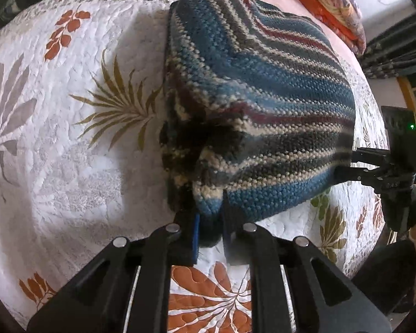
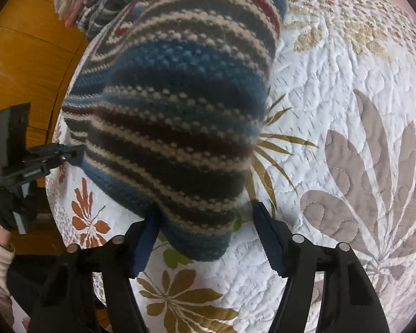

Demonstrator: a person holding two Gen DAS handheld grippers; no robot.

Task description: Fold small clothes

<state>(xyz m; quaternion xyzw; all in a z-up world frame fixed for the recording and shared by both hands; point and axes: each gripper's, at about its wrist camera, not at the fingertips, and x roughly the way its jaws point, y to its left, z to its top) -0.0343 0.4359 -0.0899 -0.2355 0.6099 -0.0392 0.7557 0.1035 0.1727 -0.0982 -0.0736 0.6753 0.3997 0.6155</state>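
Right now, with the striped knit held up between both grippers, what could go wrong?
1. The left gripper pinches only a small corner of the striped knit, so that corner could slip out under its weight.
2. In the right wrist view the right gripper has its fingers spread wide around the knit; its hold looks loose.
3. The knit sags in a bunch above the quilt; laid down like this, it may crease unevenly.

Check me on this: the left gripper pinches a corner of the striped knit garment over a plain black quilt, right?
Not quite. The quilt is white with leaf prints, not plain black; the left wrist view shows it. The left gripper does pinch a corner of the striped knit garment over it.
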